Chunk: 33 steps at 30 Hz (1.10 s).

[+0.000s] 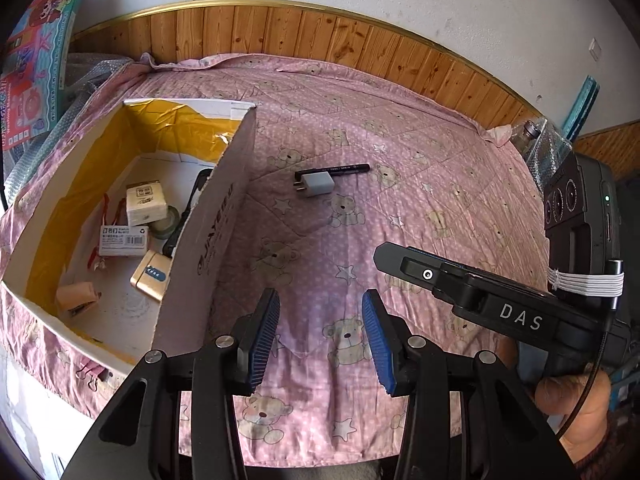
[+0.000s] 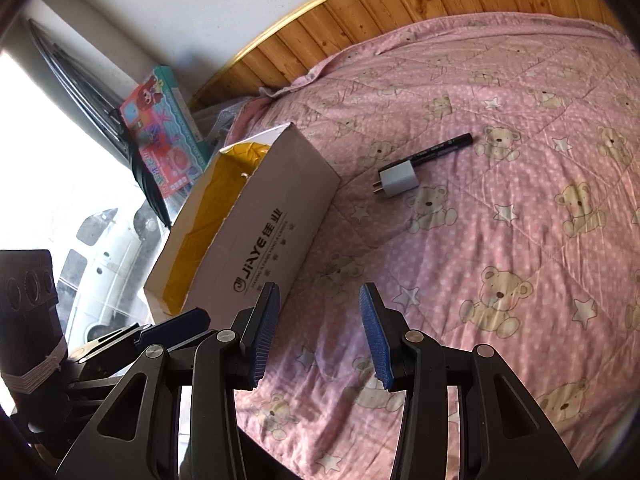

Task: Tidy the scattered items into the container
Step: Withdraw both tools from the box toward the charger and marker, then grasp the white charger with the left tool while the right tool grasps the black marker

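Pink bear-print quilt [image 1: 360, 128] covers the bed, wood panelling behind. Cardboard box [image 1: 224, 216] sits at its left side, holding a tissue pack [image 1: 146, 204], a staple box [image 1: 124, 240], tape and other small items. White charger plug [image 1: 316, 186] lies on the quilt right of the box, touching a black marker pen [image 1: 340, 169]. Left claw [image 1: 320, 340] released, empty, above the quilt. Right claw [image 2: 320, 336] likewise released, empty, near the box's printed wall
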### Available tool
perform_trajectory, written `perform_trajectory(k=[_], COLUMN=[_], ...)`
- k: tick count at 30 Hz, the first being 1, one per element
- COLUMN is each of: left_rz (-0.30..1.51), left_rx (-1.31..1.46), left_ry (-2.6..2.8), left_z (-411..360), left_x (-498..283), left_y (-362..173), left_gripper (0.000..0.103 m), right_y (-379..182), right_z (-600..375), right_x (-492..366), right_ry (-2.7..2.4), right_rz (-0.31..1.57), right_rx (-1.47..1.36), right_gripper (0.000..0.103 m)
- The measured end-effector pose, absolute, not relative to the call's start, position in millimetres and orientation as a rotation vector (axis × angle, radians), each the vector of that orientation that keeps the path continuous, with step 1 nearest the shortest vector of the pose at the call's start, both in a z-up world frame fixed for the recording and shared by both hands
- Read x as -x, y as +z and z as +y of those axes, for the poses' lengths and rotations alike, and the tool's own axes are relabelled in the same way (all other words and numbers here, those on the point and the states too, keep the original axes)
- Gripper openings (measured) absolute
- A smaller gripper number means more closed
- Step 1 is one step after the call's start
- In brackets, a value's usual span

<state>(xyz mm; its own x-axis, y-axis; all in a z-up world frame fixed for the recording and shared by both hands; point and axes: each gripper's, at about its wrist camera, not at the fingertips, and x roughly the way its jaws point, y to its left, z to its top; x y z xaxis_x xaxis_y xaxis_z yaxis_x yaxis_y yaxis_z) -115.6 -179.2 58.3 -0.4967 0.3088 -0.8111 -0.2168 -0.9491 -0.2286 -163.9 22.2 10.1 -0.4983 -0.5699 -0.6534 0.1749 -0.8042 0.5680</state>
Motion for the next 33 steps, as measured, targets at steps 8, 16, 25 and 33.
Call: perform_trajectory(k=[8, 16, 25, 33], left_rz=[-0.198, -0.262, -0.353, -0.251], left_rx=[1.435, 1.507, 1.557, 1.581], left_ry=[2.427, 2.42, 2.441, 2.531], left_z=[-154, -128, -111, -105], left_x=[167, 231, 293, 324], left_y=[31, -2, -37, -69], left_gripper=[0.045, 0.052, 0.052, 0.051], right_y=[-3, -22, -41, -71], right_z=[45, 67, 67, 33], right_x=[214, 286, 360, 387], right_ry=[-2.35, -2.42, -2.431, -2.17], right_rz=[-0.545, -0.385, -0.184, 0.164], right_rx=[-1.284, -1.357, -1.381, -1.315], right_gripper=[0.045, 0.045, 0.045, 0.045])
